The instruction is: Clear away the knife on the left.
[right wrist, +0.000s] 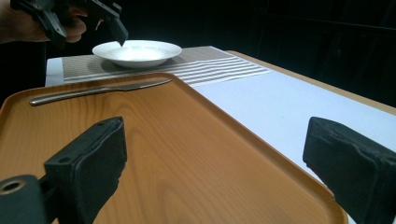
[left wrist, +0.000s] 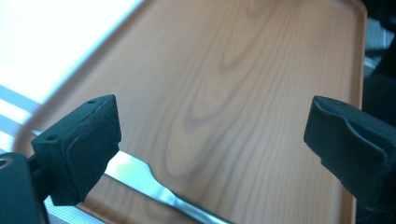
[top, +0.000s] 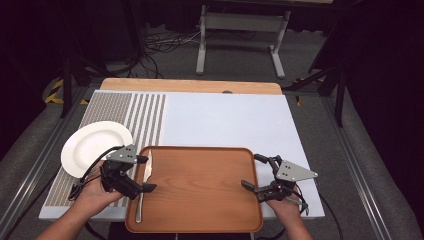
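A wooden tray (top: 200,185) lies at the near edge of the table. A metal knife (top: 143,185) rests along the tray's left side, handle toward me. My left gripper (top: 146,173) hovers just above the knife, open, with nothing between its fingers; in the left gripper view the knife (left wrist: 154,186) passes below the wide-apart jaws (left wrist: 212,140). My right gripper (top: 251,171) stands open at the tray's right rim, holding nothing. The right gripper view looks across the tray (right wrist: 163,140) to the knife (right wrist: 98,91) and the left gripper (right wrist: 86,30).
A white plate (top: 95,145) sits on a beige striped placemat (top: 145,115) left of the tray. A white cover (top: 225,120) spans the table beyond the tray. Cables and a metal stand (top: 240,30) are on the floor behind.
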`<state>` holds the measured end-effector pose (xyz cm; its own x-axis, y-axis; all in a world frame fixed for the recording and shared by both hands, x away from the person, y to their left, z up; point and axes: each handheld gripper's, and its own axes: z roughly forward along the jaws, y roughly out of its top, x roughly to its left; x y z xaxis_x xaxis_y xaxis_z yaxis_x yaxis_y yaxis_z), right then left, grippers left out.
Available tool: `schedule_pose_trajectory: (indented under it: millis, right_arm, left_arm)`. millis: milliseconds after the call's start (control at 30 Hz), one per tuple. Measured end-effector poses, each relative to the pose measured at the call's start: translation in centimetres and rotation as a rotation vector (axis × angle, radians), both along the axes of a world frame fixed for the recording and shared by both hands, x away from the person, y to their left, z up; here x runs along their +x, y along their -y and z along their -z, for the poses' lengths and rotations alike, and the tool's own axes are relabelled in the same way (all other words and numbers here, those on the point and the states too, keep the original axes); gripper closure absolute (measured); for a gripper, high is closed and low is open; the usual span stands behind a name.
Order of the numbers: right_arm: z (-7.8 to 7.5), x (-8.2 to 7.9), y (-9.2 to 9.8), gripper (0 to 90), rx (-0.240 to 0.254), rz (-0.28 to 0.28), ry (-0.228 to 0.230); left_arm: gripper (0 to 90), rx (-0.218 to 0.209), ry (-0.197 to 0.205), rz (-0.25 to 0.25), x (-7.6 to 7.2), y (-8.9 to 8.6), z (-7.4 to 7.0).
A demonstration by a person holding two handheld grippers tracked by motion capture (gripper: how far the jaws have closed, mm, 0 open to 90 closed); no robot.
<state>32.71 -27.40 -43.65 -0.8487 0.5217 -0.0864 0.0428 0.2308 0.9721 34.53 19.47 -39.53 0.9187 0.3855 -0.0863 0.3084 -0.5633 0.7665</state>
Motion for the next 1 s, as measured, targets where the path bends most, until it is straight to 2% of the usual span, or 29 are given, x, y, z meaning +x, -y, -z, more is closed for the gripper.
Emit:
schedule_pose_trajectory:
  millis: [100,167,200,333,400,433,500,533,600,633,733,767,800,867,900,1000]
  right_arm:
    - [0.0,0.0,0.1,6.8,0.002,0.003,0.002]
    - [0.0,0.0,0.1,6.8,0.001,0.003,0.002]
    - [0.0,0.0,0.1,6.8,0.001,0.004,0.002]
    - [0.0,-0.1,0.1,6.8,-0.002,0.004,0.001]
    - [0.0,-0.1,0.1,6.8,0.000,0.004,0.000]
    - [0.0,-0.1,0.2,6.8,0.000,0.006,0.000]
    - [0.0,-0.1,0.2,6.8,-0.001,0.008,0.001]
    - [0.0,-0.1,0.2,6.8,-0.001,0.008,0.001]
    - [0.0,-0.1,0.3,6.7,0.000,0.010,0.002]
    - [-0.1,-0.1,0.4,6.8,-0.002,0.014,0.002]
    - [-0.1,0.0,0.5,6.7,-0.001,0.016,0.004]
    - [-0.1,0.0,0.6,6.7,-0.003,0.019,0.006]
    - [-0.1,0.0,0.7,6.7,-0.003,0.022,0.004]
    - [0.0,0.0,0.9,6.7,0.000,0.029,0.003]
    - [0.0,0.1,1.0,6.7,-0.003,0.033,0.001]
    - [0.0,0.1,1.1,6.6,-0.003,0.040,-0.005]
  left_arm:
    - [4.8,-0.062,0.060,-0.019,-0.6,-0.8,-0.4]
    - [4.8,-0.074,0.074,-0.021,-0.7,-1.1,-0.4]
    - [4.8,-0.099,0.103,-0.031,-1.1,-1.6,-0.5]
    - [4.8,-0.142,0.140,-0.040,-1.5,-2.3,-0.5]
    - [4.8,-0.182,0.151,-0.052,-1.8,-2.8,-0.4]
    - [4.6,-0.226,0.177,-0.072,-2.1,-3.3,-0.1]
    - [4.1,-0.271,0.195,-0.090,-2.4,-3.9,0.2]
    - [4.1,-0.271,0.195,-0.090,-2.4,-3.9,0.2]
    - [3.9,-0.312,0.214,-0.106,-2.6,-4.3,0.7]
    - [3.1,-0.329,0.245,-0.130,-2.8,-4.7,1.2]
    - [2.9,-0.340,0.261,-0.142,-3.0,-5.0,1.7]
    - [2.8,-0.359,0.278,-0.154,-3.1,-5.1,2.2]
    - [2.7,-0.387,0.299,-0.178,-3.3,-5.6,3.2]
    - [2.0,-0.389,0.292,-0.188,-3.3,-5.8,3.5]
    - [2.0,-0.402,0.273,-0.198,-3.3,-6.2,4.0]
    - [1.8,-0.413,0.268,-0.209,-3.4,-6.5,4.5]
